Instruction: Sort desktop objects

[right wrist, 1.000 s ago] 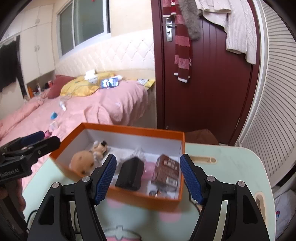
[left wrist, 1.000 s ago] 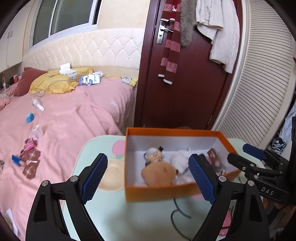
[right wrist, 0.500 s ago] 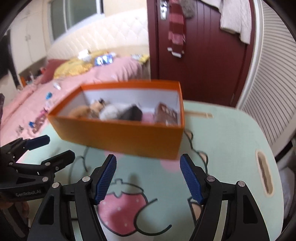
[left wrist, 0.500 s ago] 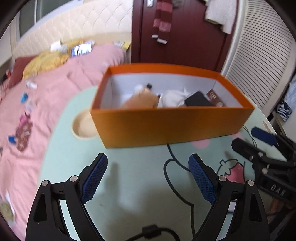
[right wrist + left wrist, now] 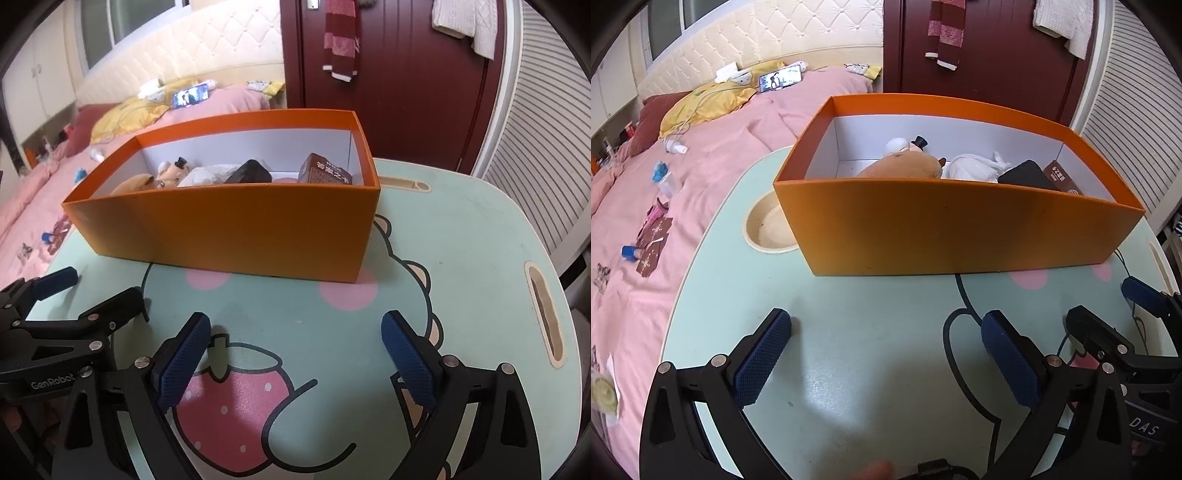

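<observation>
An orange box (image 5: 953,229) (image 5: 229,229) stands on the mint-green table (image 5: 849,332) (image 5: 461,258). Inside it lie a tan plush toy (image 5: 901,168) (image 5: 135,183), a small figure with a black hat (image 5: 918,142) (image 5: 177,168), a white soft item (image 5: 975,168) (image 5: 210,173), a black object (image 5: 1028,175) (image 5: 251,171) and a brown carton (image 5: 1063,177) (image 5: 327,171). My left gripper (image 5: 886,345) hangs low over the table in front of the box, its jaws opening with nothing between them. My right gripper (image 5: 295,345) is beside it, jaws also opening, nothing between them.
A round cup recess (image 5: 768,230) sits at the box's left corner, a handle slot (image 5: 545,314) at the table's right edge. A pink bed (image 5: 683,166) with small items lies to the left. A dark red door (image 5: 388,55) stands behind the table.
Both grippers dropped and tilted down from over the box to the table in front of it. Both jaws stand wider than before.
</observation>
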`<state>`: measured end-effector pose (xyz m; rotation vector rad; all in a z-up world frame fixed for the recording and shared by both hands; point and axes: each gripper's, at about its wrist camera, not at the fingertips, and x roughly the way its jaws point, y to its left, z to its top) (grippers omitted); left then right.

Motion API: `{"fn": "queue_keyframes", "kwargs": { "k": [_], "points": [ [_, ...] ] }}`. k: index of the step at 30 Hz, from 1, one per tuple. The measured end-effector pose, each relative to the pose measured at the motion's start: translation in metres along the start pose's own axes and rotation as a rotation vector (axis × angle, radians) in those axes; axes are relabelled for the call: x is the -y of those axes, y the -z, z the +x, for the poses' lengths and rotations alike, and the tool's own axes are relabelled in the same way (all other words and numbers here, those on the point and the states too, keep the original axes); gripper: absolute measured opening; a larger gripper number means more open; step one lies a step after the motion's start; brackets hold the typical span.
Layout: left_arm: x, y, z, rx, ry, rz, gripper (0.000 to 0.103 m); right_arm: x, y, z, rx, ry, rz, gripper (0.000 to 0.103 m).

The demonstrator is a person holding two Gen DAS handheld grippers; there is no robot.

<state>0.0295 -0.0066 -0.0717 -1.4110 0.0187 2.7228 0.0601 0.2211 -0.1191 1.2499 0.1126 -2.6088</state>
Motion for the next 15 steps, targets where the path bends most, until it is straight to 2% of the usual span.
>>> {"fn": "queue_keyframes", "kwargs": {
  "k": [15],
  "points": [
    [-0.0007,0.0023,-0.004,0.01,-0.01,-0.012,0.103,-0.0037,-0.0009,0.0006,-0.003,-0.001,0.001,0.097]
  ]
}}
